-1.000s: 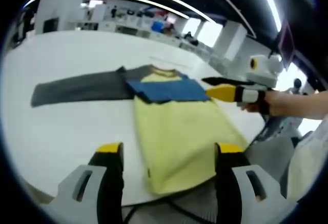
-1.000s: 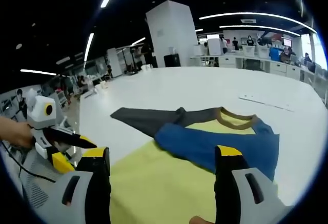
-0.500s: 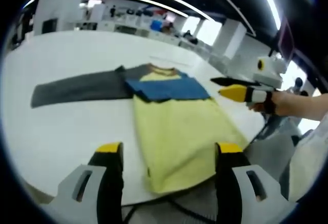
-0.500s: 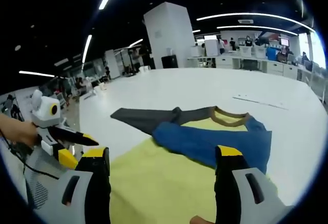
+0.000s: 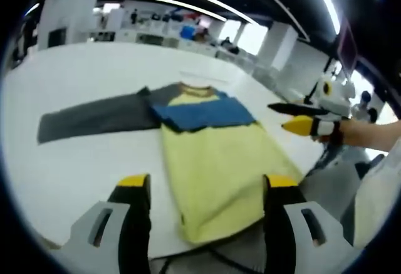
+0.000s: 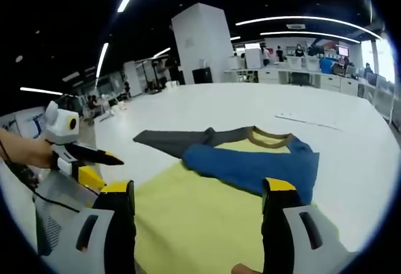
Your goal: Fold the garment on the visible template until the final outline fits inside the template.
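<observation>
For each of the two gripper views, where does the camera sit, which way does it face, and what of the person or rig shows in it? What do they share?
Left gripper view: rides the left gripper, facing up the garment from its hem; the right gripper enters from the right, hand-held.
Right gripper view: rides the right gripper, facing across the garment toward the grey sleeve; the left gripper enters from the left.
Shared: the garment, blue sleeve folded over, and white table.

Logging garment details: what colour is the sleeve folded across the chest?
Blue sleeve, clearest in the right gripper view.

The yellow garment [image 5: 216, 173] lies flat on the white table [image 5: 75, 161], blue sleeve [image 5: 203, 113] folded across its chest.
</observation>
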`<state>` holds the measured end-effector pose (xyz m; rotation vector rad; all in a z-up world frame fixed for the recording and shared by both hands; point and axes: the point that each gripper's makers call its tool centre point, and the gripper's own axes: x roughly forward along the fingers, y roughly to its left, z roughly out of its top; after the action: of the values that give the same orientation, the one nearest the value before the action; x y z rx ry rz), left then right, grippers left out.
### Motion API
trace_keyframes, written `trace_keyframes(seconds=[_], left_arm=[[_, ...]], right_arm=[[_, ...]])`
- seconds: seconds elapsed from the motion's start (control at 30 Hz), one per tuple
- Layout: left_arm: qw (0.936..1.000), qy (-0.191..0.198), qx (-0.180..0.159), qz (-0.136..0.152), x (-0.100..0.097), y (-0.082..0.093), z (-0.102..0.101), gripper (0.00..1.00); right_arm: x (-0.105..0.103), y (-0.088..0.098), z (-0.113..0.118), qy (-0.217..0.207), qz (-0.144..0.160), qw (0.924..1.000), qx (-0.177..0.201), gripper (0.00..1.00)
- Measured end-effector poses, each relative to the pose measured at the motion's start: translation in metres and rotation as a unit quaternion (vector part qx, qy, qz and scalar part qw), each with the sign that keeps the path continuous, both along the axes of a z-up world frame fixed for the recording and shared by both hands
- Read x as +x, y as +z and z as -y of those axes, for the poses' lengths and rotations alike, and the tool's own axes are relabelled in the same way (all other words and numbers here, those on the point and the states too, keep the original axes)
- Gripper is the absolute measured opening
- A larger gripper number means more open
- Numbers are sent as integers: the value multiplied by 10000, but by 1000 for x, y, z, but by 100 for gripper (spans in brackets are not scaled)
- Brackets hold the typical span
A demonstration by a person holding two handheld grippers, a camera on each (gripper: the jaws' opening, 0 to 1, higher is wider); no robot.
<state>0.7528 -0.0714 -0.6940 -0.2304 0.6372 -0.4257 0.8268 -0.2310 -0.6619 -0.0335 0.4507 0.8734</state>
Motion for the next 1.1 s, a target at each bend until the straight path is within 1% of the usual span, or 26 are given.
trace_keyframes(seconds=[0.13, 0.23, 0.33, 0.53, 0.7, 0.8, 0.83, 0.87, 1.0, 1.1], left_arm=[[9999, -99, 22, 35, 4, 2, 7, 69], [9999, -156, 22, 65, 5, 4, 12, 69], [9998, -184, 33, 43, 5, 4, 12, 68], [9998, -179, -34, 86, 5, 6, 10, 69], [9997, -237, -43, 81, 4, 7, 7, 69], [9996, -256, -63, 103, 6, 9, 6, 69], [9995, -261, -90, 129, 9, 10, 6, 69], [9995, -271, -98, 135, 10, 10, 7, 69], [9992, -322, -125, 185, 17, 12, 10, 68], [9990, -307, -179, 258, 22, 16, 10, 68]], right_arm=[[-7, 2, 12, -108, -32, 9999, 28, 83], [-14, -1, 19, -119, -36, 9999, -63, 82], [-18, -3, 28, -244, -85, 9996, -75, 82], [-24, -1, 40, -488, -105, 9987, -38, 82], [-29, 5, 43, -531, -50, 9986, 68, 84], [-33, 8, 40, -471, -1, 9988, 104, 85], [-35, 8, 40, -445, 5, 9990, 74, 85], [-37, 6, 41, -430, 27, 9991, -45, 84], [-39, 5, 47, -541, -5, 9985, -28, 83], [-41, 4, 51, -564, -7, 9984, -98, 83]])
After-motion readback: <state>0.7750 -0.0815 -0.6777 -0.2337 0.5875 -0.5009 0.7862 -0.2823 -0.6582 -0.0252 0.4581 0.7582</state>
